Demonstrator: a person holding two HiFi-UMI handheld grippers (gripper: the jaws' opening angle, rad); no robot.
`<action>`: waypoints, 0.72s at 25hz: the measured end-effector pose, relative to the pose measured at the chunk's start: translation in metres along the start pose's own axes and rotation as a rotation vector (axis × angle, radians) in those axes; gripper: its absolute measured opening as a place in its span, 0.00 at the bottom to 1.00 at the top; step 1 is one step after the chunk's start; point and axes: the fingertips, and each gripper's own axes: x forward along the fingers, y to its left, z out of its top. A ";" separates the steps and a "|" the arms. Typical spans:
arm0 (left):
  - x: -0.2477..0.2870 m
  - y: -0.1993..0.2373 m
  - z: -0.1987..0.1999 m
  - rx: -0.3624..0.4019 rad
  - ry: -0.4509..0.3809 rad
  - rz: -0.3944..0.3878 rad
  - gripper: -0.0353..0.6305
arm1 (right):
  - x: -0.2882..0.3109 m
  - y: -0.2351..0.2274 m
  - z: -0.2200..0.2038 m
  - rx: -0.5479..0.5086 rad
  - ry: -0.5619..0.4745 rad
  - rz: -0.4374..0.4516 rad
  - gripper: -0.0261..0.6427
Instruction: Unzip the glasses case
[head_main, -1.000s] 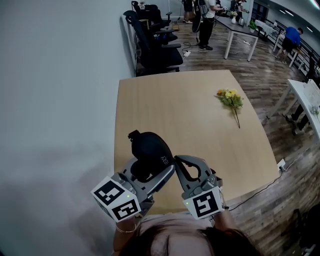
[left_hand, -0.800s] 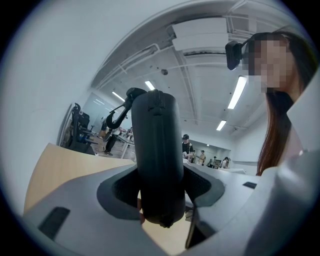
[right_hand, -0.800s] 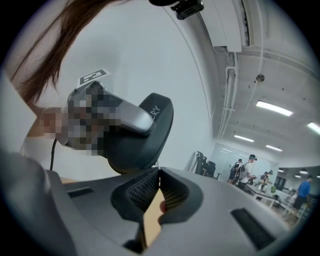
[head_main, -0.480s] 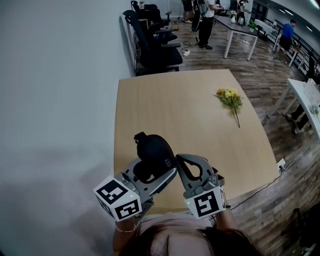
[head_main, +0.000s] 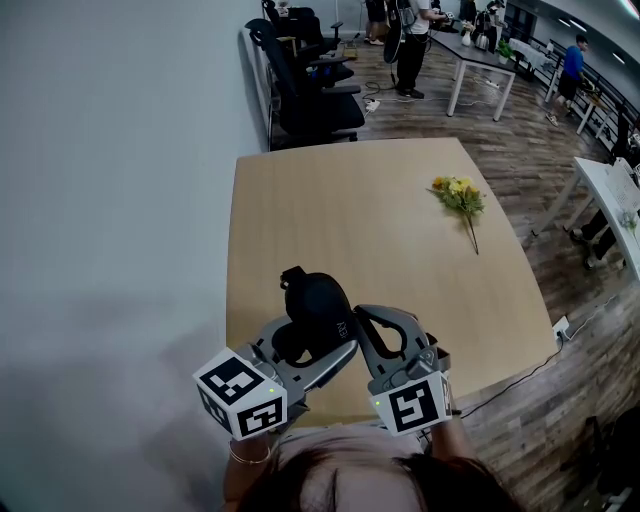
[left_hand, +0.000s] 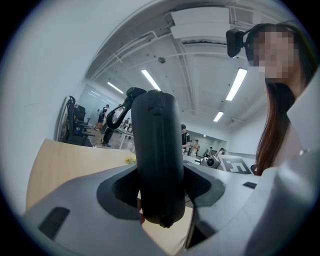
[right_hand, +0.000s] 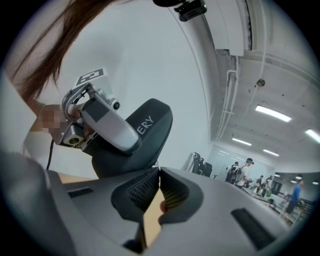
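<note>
A black zippered glasses case (head_main: 316, 312) is held above the near edge of the wooden table (head_main: 330, 215). My left gripper (head_main: 305, 345) is shut on it, one jaw on each broad side. In the left gripper view the case (left_hand: 157, 160) stands upright between the jaws, its loop at the top. My right gripper (head_main: 358, 317) sits just right of the case with its jaws together. In the right gripper view its tips (right_hand: 159, 171) meet at the case's edge (right_hand: 142, 145); I cannot see whether a zipper pull is pinched there.
A small bunch of yellow flowers (head_main: 460, 198) lies at the table's right side. Black office chairs (head_main: 310, 85) stand beyond the far edge by the wall. People (head_main: 410, 40) and white desks (head_main: 480, 60) are farther back. A cable (head_main: 520, 375) runs on the floor.
The left gripper has turned slightly with the case, so the case's far end has swung to the right and nearer. The right gripper has stayed put.
</note>
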 end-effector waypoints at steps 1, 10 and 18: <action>0.001 0.000 -0.002 0.000 0.005 -0.001 0.44 | 0.000 0.000 0.000 -0.002 0.000 -0.002 0.06; 0.005 -0.003 -0.014 0.004 0.045 -0.011 0.44 | -0.002 -0.002 -0.002 -0.018 -0.003 -0.014 0.06; 0.007 -0.005 -0.022 0.015 0.093 -0.010 0.44 | -0.004 -0.004 -0.005 -0.009 0.009 -0.024 0.06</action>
